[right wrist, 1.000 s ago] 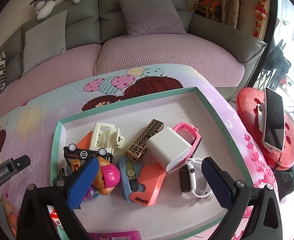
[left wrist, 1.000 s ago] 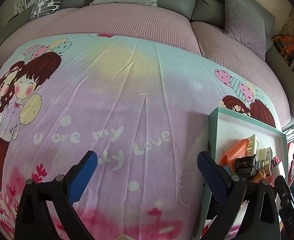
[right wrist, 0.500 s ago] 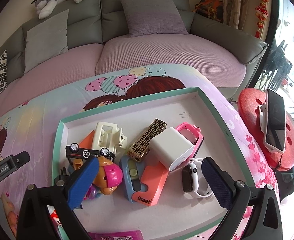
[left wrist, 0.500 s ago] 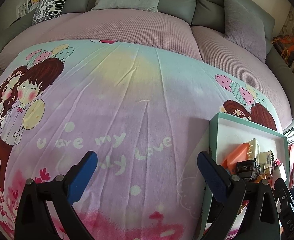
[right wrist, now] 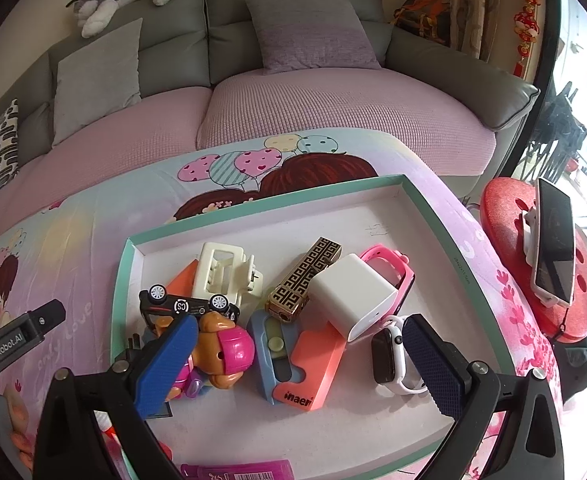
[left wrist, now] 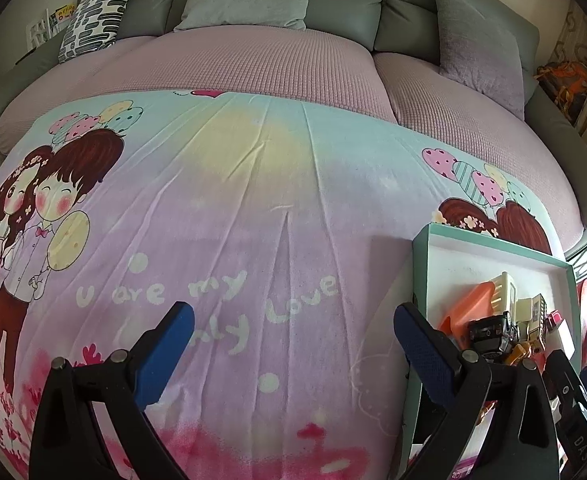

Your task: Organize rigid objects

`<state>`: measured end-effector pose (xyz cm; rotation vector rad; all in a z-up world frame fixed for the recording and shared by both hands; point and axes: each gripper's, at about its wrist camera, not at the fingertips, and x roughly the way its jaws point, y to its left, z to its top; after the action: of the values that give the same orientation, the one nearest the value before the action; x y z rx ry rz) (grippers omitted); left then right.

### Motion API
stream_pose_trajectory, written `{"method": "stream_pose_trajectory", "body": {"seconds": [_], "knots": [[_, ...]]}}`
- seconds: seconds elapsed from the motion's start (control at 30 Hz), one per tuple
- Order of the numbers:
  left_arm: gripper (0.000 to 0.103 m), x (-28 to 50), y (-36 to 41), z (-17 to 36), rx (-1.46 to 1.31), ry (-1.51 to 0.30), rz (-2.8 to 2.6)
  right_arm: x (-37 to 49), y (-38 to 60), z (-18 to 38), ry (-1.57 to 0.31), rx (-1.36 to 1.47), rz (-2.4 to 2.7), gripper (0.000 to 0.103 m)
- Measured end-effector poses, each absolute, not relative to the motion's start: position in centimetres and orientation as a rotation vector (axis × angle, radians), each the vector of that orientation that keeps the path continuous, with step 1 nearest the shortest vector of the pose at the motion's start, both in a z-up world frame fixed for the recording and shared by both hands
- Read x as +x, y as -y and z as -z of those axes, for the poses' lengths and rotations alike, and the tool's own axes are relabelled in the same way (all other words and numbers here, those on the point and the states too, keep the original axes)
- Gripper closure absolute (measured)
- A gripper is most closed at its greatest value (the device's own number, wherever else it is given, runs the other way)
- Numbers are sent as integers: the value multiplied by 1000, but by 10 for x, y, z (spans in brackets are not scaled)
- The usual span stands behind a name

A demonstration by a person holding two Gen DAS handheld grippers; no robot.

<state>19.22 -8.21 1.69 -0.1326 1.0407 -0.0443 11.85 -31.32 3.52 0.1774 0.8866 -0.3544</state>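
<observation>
1. The stuff to sort is all piled in the tray (right wrist: 449, 236), which sits on the cartoon blanket (left wrist: 253, 208) in front of the sofa (right wrist: 333, 112). In the heap: toy car (right wrist: 185, 306), cream hair clip (right wrist: 223, 270), gold-patterned lighter (right wrist: 305, 278), white charger (right wrist: 353, 296) lying on a pink watch (right wrist: 393, 264), white smartwatch (right wrist: 389, 354), coral card (right wrist: 311, 368), and a toy figure with a pink helmet (right wrist: 225, 354).

2. What's changed over the last second: honestly not much. Nothing in the tray has shifted. The right gripper (right wrist: 297, 364) has lifted back a touch, so the tray sits a bit further down the view; the left gripper (left wrist: 293, 352) has also risen a little, showing more sofa. So I'd say sorting hasn't really begun, just lining up.

3. Both sets of fingers are spread wide apart with nothing between them. The right hangs over the tray's near side, the left over bare blanket just left of the tray.

4. Hard to see: the left blue finger (right wrist: 165, 364) covers part of the figure and whatever's under it. A magenta packet (right wrist: 241, 470) is cut off at the bottom edge. From the left view the pile is edge-on and mostly a jumble.
</observation>
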Motion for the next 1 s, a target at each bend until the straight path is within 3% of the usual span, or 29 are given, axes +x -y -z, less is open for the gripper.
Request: {"method": "stream_pose_trajectory", "body": {"seconds": [0.53, 1.0], "knots": [[3, 167, 82, -24, -70, -980, 55, 104, 308, -34, -864, 266, 309, 0], [3, 127, 63, -2, -18, -1033, -4, 71, 280, -28, -854, 180, 294, 0]]}}
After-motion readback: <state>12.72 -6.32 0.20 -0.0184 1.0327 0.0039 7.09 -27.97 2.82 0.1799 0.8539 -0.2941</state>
